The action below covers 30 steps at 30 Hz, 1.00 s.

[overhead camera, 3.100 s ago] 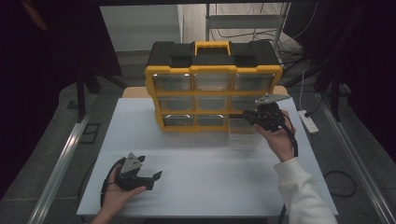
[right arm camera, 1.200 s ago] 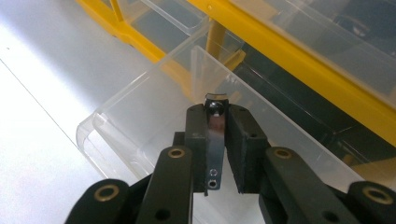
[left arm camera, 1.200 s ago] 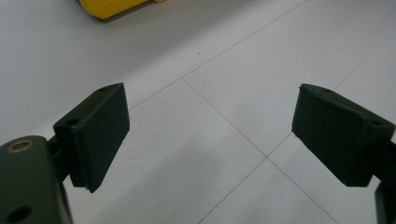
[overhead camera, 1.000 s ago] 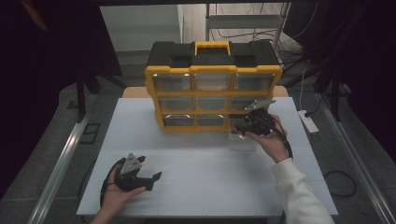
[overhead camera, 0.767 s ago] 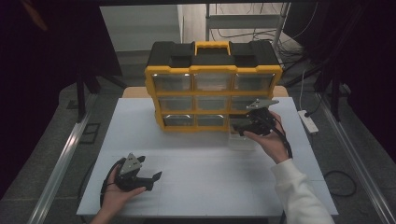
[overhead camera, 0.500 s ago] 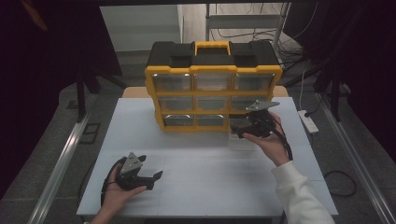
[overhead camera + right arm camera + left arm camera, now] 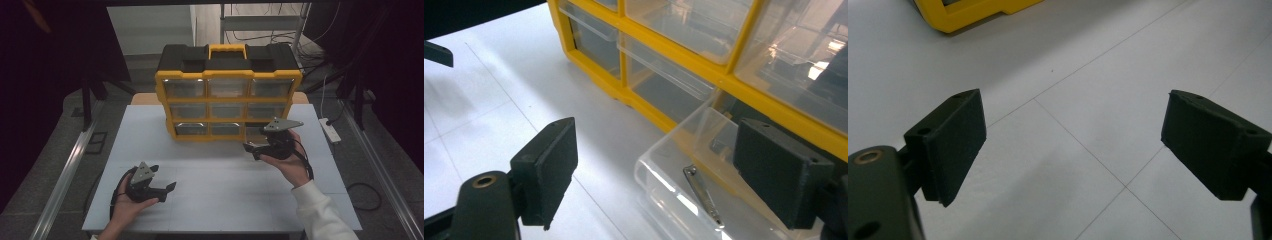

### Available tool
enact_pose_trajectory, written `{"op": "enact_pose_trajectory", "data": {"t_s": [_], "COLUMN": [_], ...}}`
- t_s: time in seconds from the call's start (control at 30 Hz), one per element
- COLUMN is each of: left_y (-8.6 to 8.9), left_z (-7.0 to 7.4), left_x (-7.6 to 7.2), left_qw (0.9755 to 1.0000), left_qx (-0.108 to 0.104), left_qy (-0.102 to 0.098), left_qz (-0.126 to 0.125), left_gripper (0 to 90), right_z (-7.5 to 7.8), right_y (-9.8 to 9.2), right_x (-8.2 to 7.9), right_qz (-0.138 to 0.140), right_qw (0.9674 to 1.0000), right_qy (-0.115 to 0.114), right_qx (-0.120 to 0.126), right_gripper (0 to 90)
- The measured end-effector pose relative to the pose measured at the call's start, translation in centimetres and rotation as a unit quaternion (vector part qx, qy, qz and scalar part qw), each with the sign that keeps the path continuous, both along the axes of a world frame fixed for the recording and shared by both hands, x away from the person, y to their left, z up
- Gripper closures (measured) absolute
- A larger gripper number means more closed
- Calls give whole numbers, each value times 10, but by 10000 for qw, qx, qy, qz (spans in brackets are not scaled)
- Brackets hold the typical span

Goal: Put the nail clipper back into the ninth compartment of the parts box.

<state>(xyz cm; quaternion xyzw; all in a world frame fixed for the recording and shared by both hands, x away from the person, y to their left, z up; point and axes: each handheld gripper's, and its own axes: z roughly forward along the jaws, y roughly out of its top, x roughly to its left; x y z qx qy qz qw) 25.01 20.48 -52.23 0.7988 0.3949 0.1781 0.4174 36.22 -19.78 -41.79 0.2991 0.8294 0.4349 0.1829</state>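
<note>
Right gripper (image 7: 651,167), jaws spread wide and gripping nothing, is hovering over a clear plastic drawer (image 7: 684,192) pulled out of the bottom right bay of a yellow and black drawer cabinet (image 7: 229,90); a small metal nail clipper (image 7: 703,195) is lying inside the drawer. Left gripper (image 7: 1073,145), jaws likewise wide and empty, is resting low over the white tabletop (image 7: 225,190), well apart from the cabinet

Nail clipper (image 7: 703,195) in pulled-out drawer (image 7: 659,172), organizer (image 7: 229,95) behind
</note>
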Motion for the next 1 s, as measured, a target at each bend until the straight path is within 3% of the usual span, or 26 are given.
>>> {"op": "enact_pose_trajectory", "data": {"t_s": [0.3,0.5,0.7,0.9,1.0], "left_y": [-2,-2,-2,-3,-3], "left_z": [0,0,-1,-2,-2], "left_x": [-1,-1,-2,-2,-2], "left_qw": [10000,10000,10000,10000,10000], "left_qx": [36,10,26,29,1], "left_qy": [-7,12,10,31,60], "left_qz": [-13,-11,-21,18,41], "left_gripper": [116,116,116,116,116], "right_z": [-11,-24,-41,-67,-75], "right_y": [-3,-7,-29,-67,-77], "right_x": [-22,-38,-54,-79,-83], "right_qz": [58,206,70,-299,-335], "right_qw": [9999,9998,9999,9992,9989], "right_qy": [-86,-36,132,259,332], "right_qx": [136,25,84,109,75], "right_gripper": [191,175,172,169,165]}}
